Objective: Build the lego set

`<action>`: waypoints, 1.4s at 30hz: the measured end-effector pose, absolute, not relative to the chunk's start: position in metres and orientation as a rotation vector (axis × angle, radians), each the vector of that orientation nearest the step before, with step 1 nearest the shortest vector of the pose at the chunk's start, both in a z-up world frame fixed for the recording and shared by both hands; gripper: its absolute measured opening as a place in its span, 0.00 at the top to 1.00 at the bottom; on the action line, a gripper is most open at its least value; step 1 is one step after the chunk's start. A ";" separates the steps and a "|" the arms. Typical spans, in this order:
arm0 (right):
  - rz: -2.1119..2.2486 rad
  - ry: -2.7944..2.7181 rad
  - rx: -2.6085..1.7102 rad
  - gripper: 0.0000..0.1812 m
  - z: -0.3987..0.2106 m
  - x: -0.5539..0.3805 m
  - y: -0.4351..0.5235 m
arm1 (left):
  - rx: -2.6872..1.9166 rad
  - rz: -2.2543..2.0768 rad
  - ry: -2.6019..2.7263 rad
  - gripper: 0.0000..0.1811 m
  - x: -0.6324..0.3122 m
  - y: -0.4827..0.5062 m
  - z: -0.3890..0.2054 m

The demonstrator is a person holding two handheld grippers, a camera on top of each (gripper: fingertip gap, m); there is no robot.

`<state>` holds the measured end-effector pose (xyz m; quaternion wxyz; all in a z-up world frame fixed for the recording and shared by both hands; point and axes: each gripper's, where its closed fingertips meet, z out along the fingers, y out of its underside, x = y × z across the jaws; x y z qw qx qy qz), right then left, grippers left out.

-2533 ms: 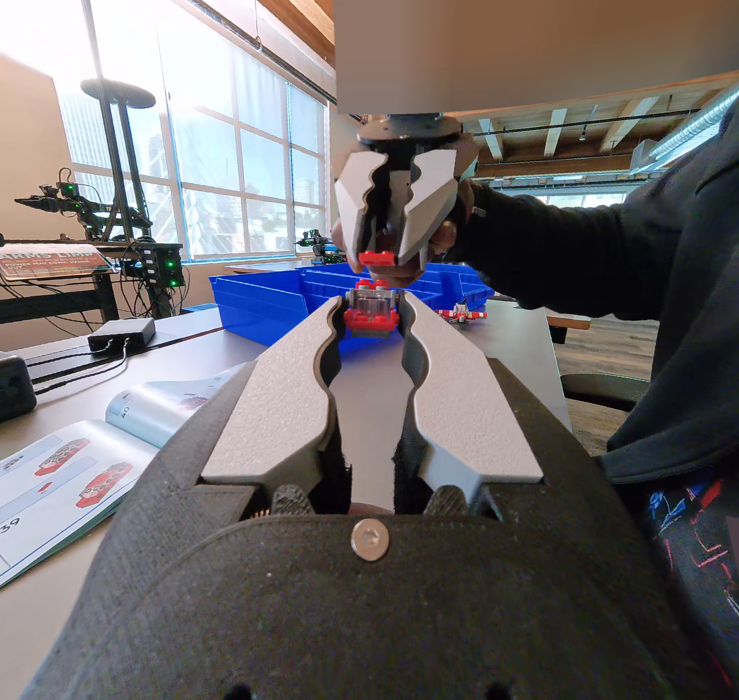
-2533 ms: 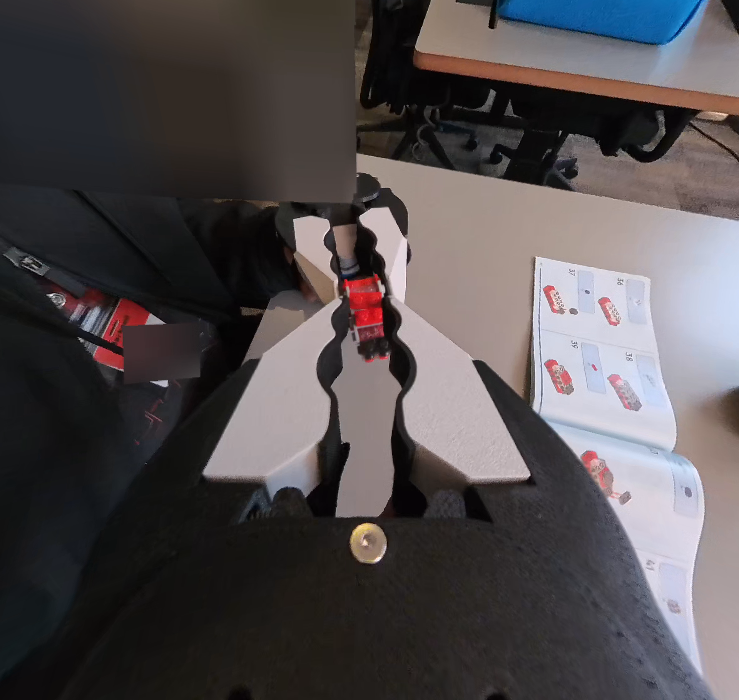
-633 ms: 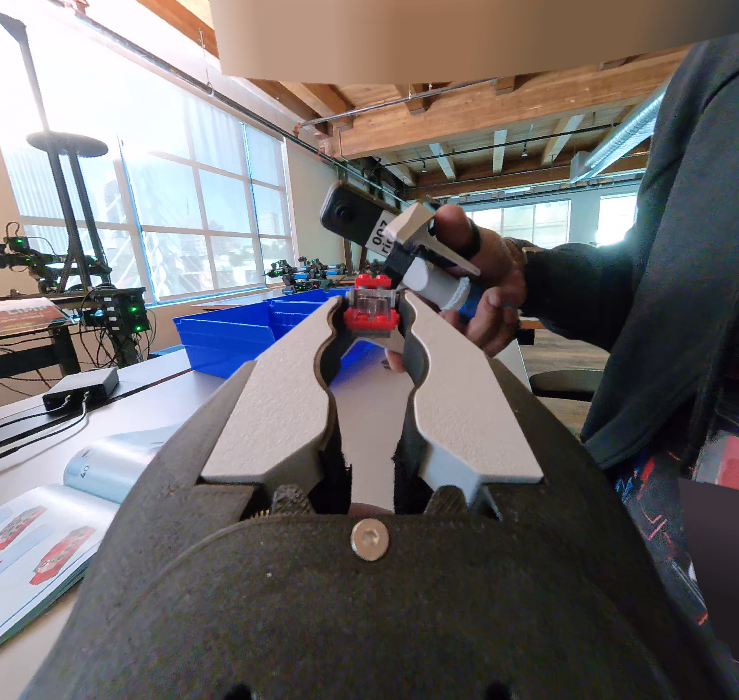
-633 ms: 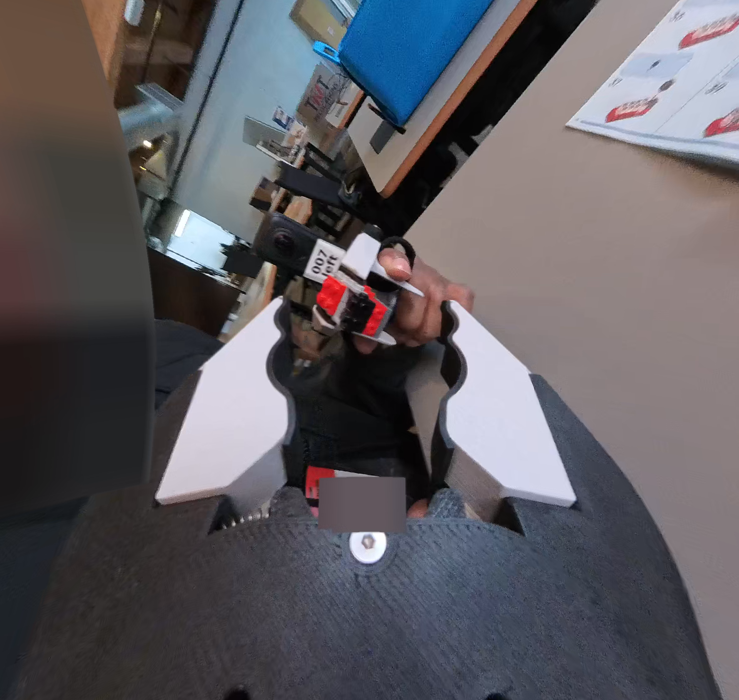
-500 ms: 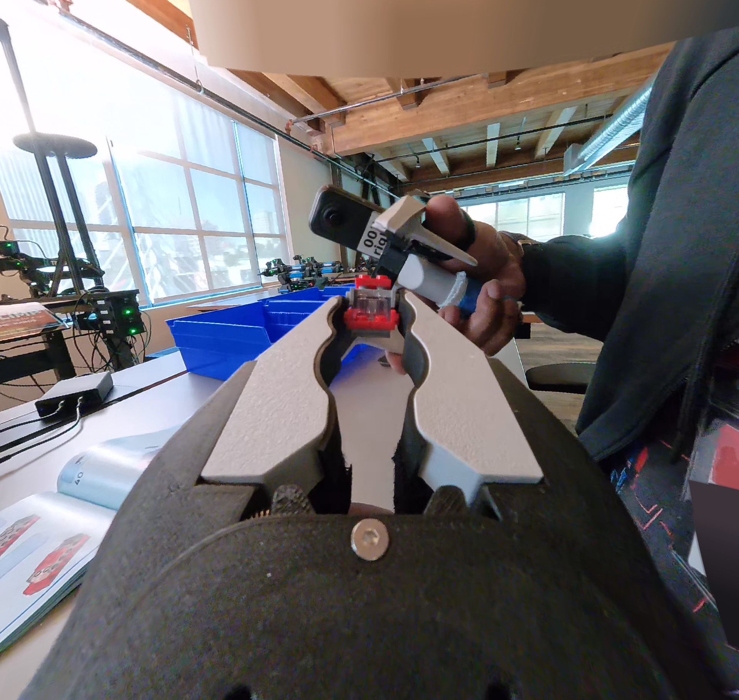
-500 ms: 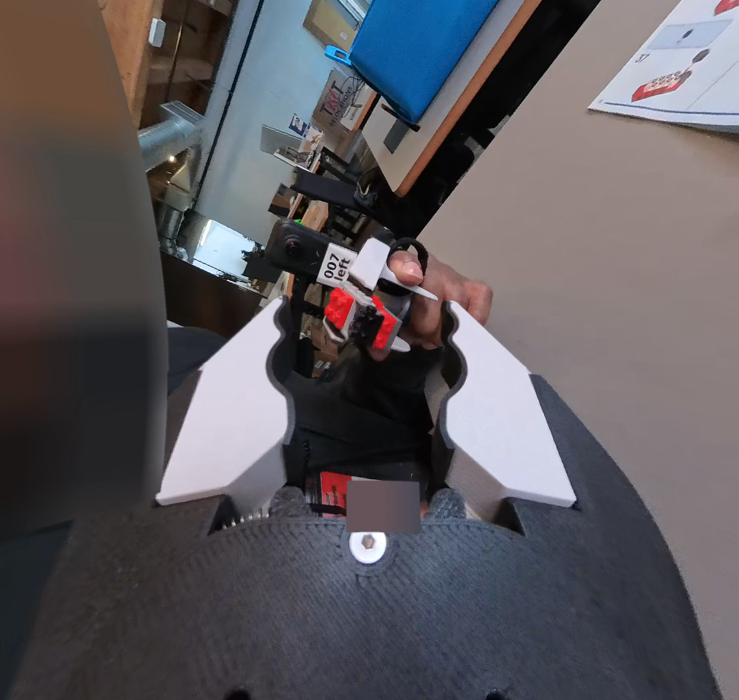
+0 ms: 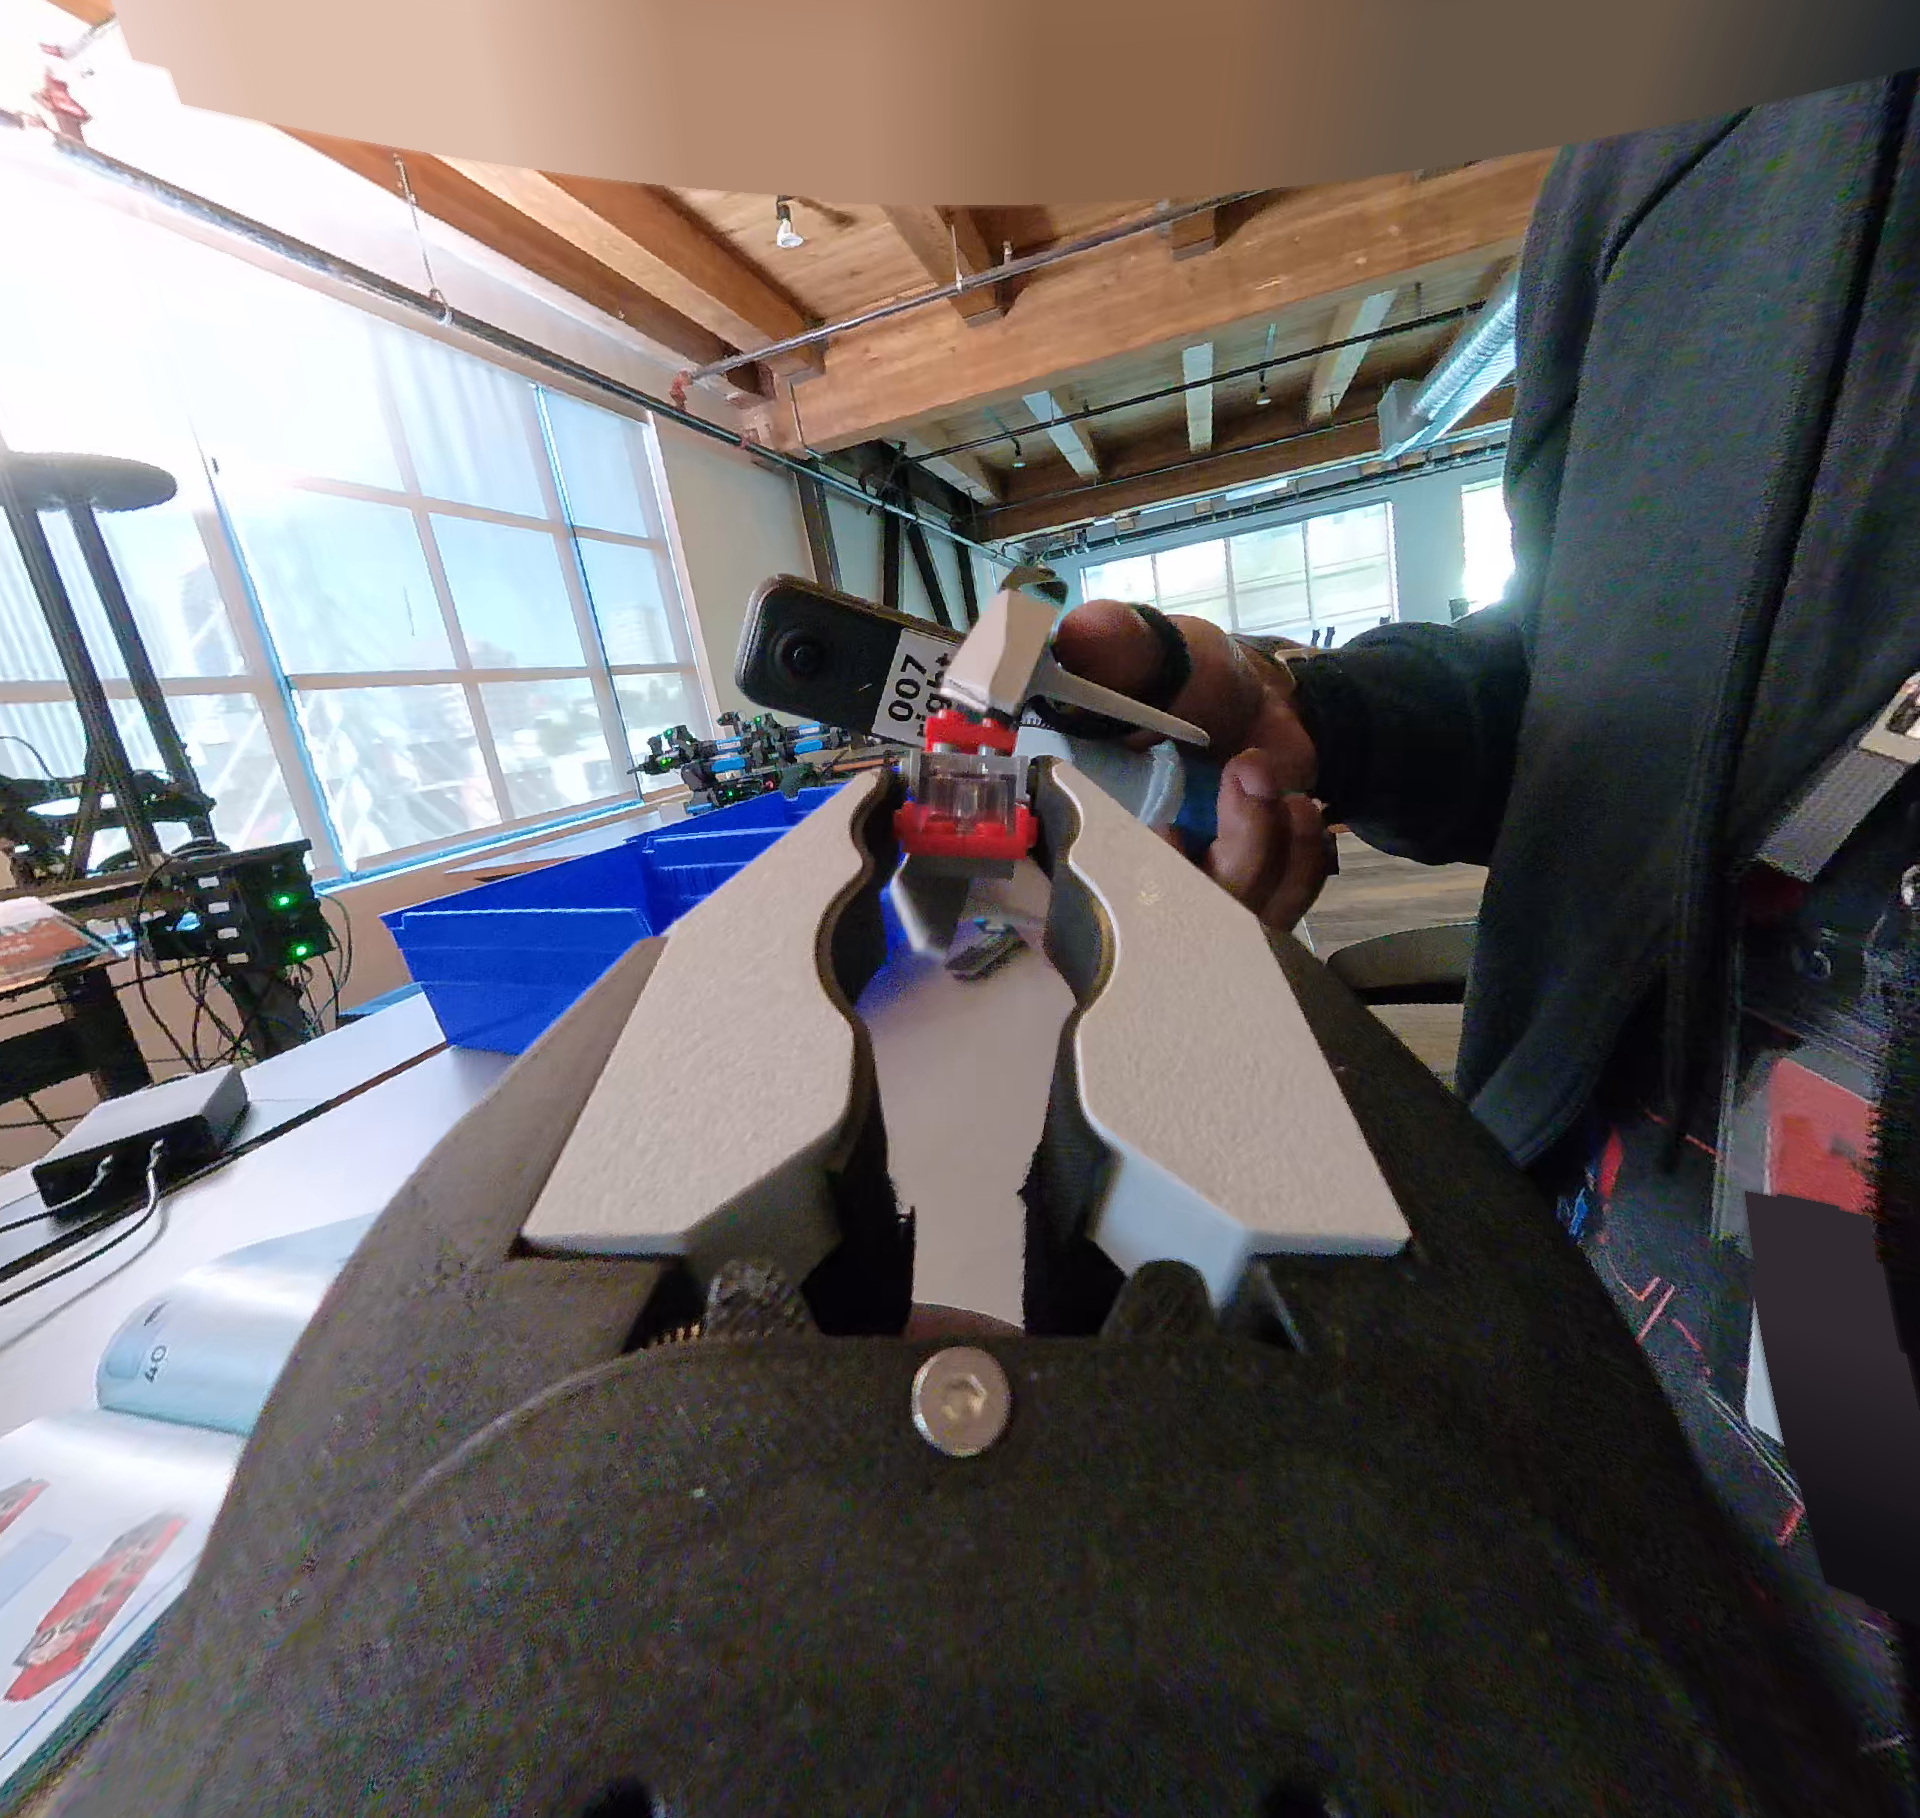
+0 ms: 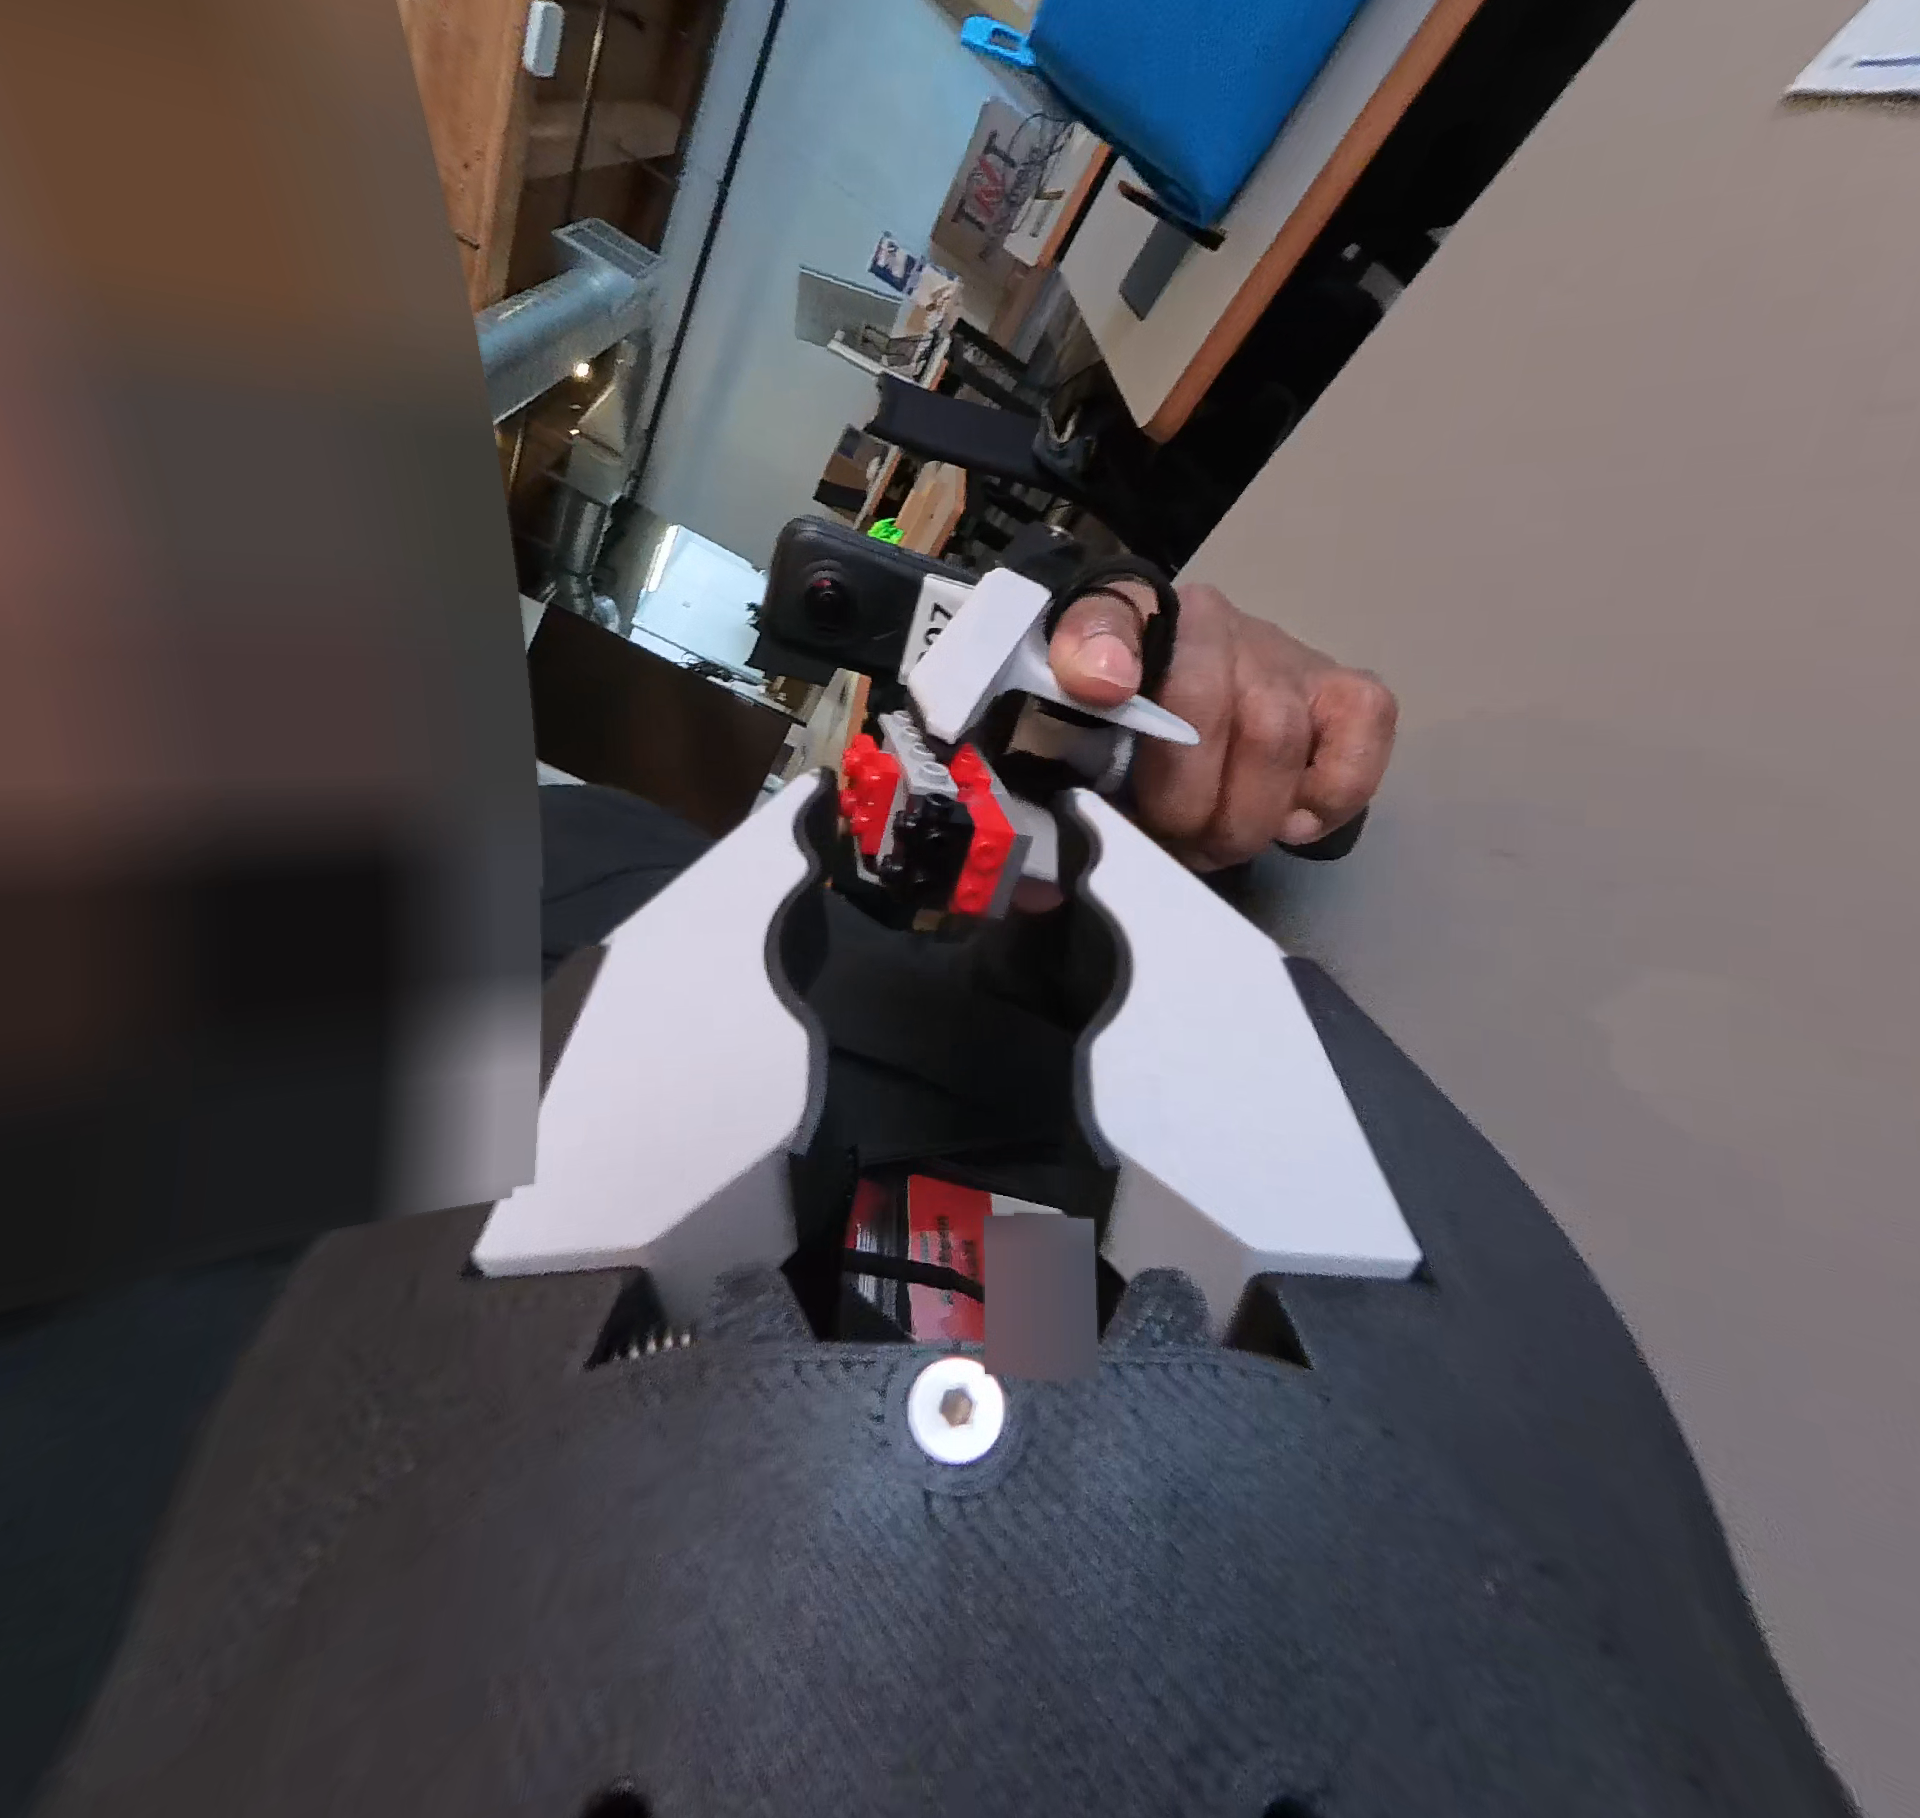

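Left jaws: the left gripper (image 7: 966,818) is pinching the red and grey lego model (image 7: 964,812) between its tips, held up off the counter (image 7: 343,1124).
Right jaws: the right gripper (image 8: 940,838) is spread wide, with the model (image 8: 930,833) sitting in the gap just beyond its tips; whether either jaw touches it is hard to tell from this angle.
Model: a small stack with red sides, a grey studded strip and a black piece in the middle.
Beyond the model: a hand (image 7: 1236,729) wrapped round the right gripper's handle.
Counter: a small dark loose piece (image 7: 982,953) lies under the grip, an instruction booklet (image 7: 94,1519) lies at the near left, and blue bins (image 7: 582,927) stand farther back.
Risk: a crooked push from the right jaws could twist the model out of the narrow pinch, or pop bricks loose.
Cause: only the tips hold it, with nothing bracing it below.
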<state>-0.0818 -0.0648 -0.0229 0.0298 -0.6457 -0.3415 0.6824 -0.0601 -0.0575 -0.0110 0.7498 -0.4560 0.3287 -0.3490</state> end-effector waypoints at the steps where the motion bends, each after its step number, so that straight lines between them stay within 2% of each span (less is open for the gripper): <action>1: 2.126 -1.064 -1.968 0.82 -0.020 -0.081 -0.068 | -0.992 -0.762 0.727 0.86 -0.059 -0.059 -0.011; 18: 2.248 -1.061 -1.906 0.86 -0.015 -0.078 -0.083 | -0.928 -0.752 0.779 0.86 -0.054 -0.072 -0.008; 22: 2.212 -1.053 -1.895 0.84 -0.015 -0.078 -0.081 | -0.934 -0.736 0.771 0.86 -0.054 -0.069 -0.008; 25: 2.171 -1.040 -1.906 0.77 -0.015 -0.078 -0.076 | -0.927 -0.731 0.769 0.86 -0.054 -0.070 -0.007; 28: 2.170 -1.022 -1.909 0.76 -0.013 -0.076 -0.073 | -0.927 -0.725 0.777 0.86 -0.053 -0.070 -0.007; 30: 2.173 -1.019 -1.918 0.77 -0.014 -0.075 -0.073 | -0.927 -0.721 0.786 0.86 -0.052 -0.070 -0.008; 34: 2.202 -1.007 -1.925 0.84 -0.016 -0.074 -0.074 | -0.939 -0.702 0.802 0.86 -0.049 -0.069 -0.011; 42: 2.178 -1.026 -1.915 0.86 -0.017 -0.072 -0.073 | -0.942 -0.695 0.812 0.86 -0.047 -0.069 -0.012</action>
